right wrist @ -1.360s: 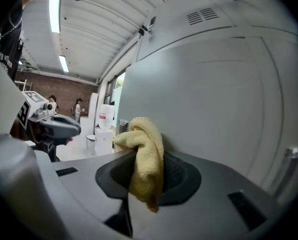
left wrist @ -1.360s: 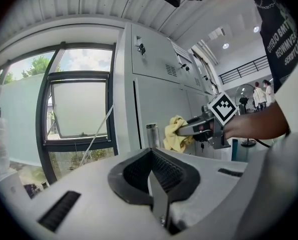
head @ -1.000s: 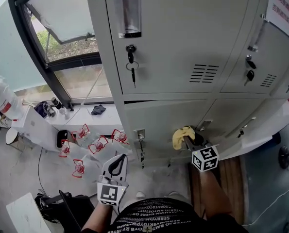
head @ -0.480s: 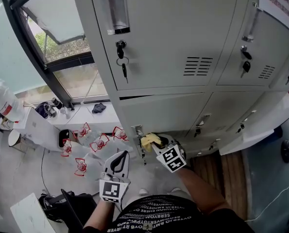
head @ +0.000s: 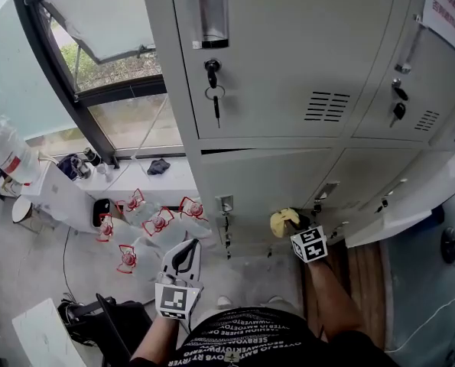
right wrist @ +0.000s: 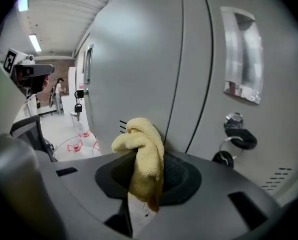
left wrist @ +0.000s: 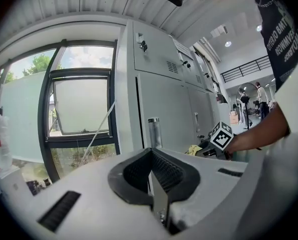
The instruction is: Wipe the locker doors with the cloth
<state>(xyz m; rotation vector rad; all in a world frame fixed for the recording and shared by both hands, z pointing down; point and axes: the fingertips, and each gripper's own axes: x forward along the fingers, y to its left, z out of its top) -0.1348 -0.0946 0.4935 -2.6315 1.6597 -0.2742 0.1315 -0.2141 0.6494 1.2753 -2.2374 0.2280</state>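
Cloth (head: 281,219) clamped in right gripper (head: 294,227) fingers at lower locker door (head: 265,178); press flat, overlap strokes. Left gripper (head: 186,256) fingers together, empty.

A dark-framed window (head: 105,75) lets in daylight, with green foliage beyond it. Just below the window runs a white sill (head: 139,183). Below the window, clear red-labelled bottles (head: 160,222) cluster on the grey floor (head: 82,270).
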